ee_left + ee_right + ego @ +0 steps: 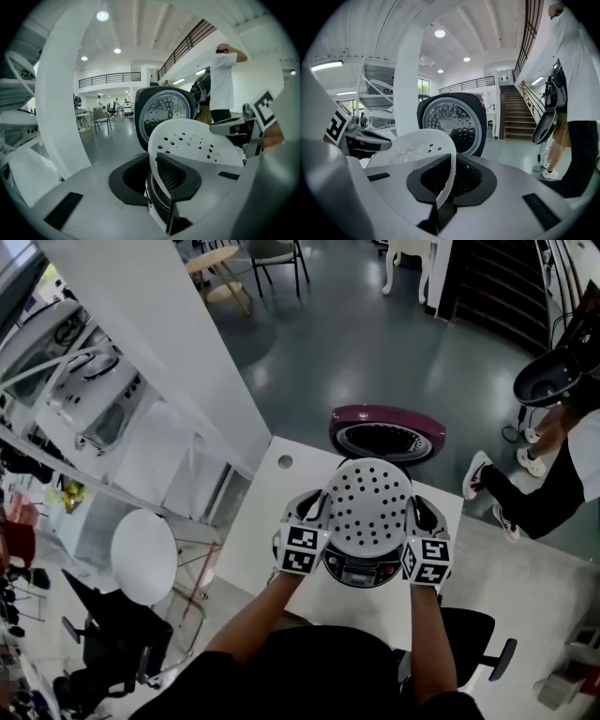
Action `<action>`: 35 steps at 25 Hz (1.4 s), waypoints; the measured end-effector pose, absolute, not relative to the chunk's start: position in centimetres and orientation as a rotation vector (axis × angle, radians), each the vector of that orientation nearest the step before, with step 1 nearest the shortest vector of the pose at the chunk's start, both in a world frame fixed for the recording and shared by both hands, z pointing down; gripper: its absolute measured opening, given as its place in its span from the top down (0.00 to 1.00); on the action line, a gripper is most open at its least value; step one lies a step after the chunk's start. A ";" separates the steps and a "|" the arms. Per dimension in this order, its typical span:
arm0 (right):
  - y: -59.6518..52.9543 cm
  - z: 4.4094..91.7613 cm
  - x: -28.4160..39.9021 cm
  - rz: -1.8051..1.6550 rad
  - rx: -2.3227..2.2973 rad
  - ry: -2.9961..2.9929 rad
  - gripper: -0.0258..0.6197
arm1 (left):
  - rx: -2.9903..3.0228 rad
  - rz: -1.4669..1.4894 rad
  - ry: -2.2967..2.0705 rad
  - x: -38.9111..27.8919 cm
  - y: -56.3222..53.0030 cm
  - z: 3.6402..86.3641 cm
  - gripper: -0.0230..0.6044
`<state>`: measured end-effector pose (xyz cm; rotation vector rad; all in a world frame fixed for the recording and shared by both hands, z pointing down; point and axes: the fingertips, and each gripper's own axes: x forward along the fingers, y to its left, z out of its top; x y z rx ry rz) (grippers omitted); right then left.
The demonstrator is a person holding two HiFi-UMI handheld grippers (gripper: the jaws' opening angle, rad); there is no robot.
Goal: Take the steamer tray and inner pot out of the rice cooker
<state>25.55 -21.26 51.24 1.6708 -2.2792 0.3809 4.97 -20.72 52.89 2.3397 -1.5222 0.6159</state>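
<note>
**Steamer tray gripped over the open cooker**

A white counter carries the rice cooker, with its maroon lid swung open behind it. The white perforated steamer tray is directly over the cooker's mouth, held at opposite edges. The left claw is clamped narrowly on the tray's left rim. The right claw pinches the right rim the same way.

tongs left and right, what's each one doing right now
Left tongs: closed on the rim of the steamer tray.
Right tongs: closed on the opposite rim of the same tray.
</note>
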 end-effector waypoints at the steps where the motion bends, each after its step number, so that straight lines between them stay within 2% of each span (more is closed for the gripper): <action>1: -21.2 50.7 25.3 0.368 1.686 -2.272 0.92 | 2.349 0.586 -1.509 4.7 -20.8 52.4 0.89; 20: -19.2 48.2 12.1 0.336 1.856 -2.127 0.92 | 2.456 0.443 -1.330 -8.4 -21.7 50.6 0.89; 35: -19.3 51.5 0.7 0.370 1.787 -2.101 0.92 | 2.398 0.387 -1.316 -20.0 -20.6 53.2 0.90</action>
